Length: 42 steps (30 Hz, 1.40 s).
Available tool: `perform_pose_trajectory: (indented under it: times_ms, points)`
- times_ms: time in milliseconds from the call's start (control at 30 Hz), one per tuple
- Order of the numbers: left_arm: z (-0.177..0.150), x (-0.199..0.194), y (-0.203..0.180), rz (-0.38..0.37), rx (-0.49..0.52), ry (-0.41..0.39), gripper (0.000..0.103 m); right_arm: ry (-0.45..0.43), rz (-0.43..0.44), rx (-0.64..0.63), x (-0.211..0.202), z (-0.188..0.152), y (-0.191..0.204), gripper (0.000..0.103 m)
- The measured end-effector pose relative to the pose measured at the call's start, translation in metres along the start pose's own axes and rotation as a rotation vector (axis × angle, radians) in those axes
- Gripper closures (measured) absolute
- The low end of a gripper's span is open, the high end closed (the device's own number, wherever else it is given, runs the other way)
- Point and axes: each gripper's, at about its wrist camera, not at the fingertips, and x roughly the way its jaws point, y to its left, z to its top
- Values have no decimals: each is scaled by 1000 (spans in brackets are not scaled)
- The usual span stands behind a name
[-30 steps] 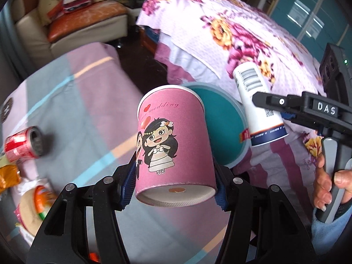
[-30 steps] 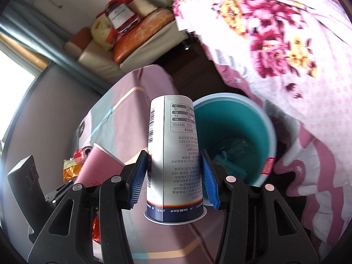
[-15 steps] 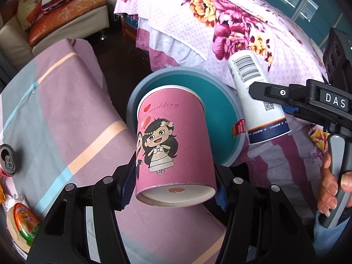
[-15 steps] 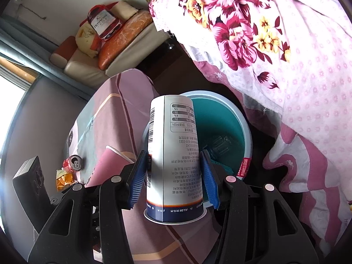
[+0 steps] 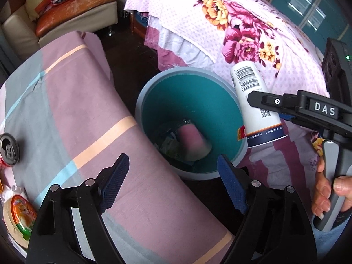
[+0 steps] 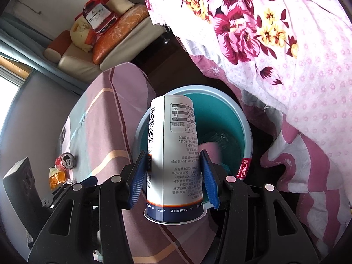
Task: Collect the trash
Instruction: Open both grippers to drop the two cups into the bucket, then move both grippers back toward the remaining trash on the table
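Soda can [image 5: 8, 147] sits near snack lid [image 5: 19, 213] on tablecloth [image 5: 72, 118].

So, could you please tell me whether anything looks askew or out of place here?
Only leftover litter: a red can lies tipped on the striped cloth, not in the teal bin.

Black tool [image 5: 173, 184], blue ribbed pads [image 5: 114, 182]

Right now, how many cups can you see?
2. The pink cup is down inside the teal bin. The white cup is upside down in the right gripper, above the bin. More could be hiding under the trash.
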Motion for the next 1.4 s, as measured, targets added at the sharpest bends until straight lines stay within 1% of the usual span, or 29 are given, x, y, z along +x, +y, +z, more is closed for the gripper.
perform_pose_trajectory:
  times_ms: [200,233,267,333,433,467,500,567,633,667,867,967,1100,1333,1400]
  points:
    - [-4,-9,14,-3,-44,-11,18,18,-10,-10,6,-1,6,57]
    - [-5,-10,16,-4,-53,-14,16,21,-12,-13,8,-1,7,57]
    - [-5,-12,19,-2,-61,-19,9,24,-15,-15,9,-2,9,57]
    - [-7,-15,23,3,-72,-34,9,29,-20,-17,11,-2,11,57]
    - [-9,-18,29,-10,-91,-36,9,39,-43,-23,14,-3,16,56]
    - [-10,-19,31,-12,-97,-38,9,42,-50,-22,15,-3,17,53]
    - [-10,-20,31,-12,-100,-39,9,45,-53,-19,16,-3,18,43]
    - [-11,-22,34,-18,-106,-38,9,34,-63,-17,14,-4,21,34]
    - [-14,-25,36,-21,-113,-42,9,29,-77,-30,12,-5,25,31]
    - [-15,-27,37,-22,-115,-44,9,26,-78,-35,11,-6,28,28]
    - [-27,-42,48,-24,-142,-66,9,3,-120,-93,6,-13,45,24]
    - [-34,-50,56,-21,-161,-76,9,5,-133,-110,5,-17,53,24]
    - [-46,-64,67,-14,-184,-92,9,24,-121,-111,3,-23,65,21]
    - [-66,-92,85,8,-220,-127,9,53,-95,-160,0,-42,97,21]
    - [-73,-100,91,25,-239,-135,9,60,-84,-171,0,-47,104,21]
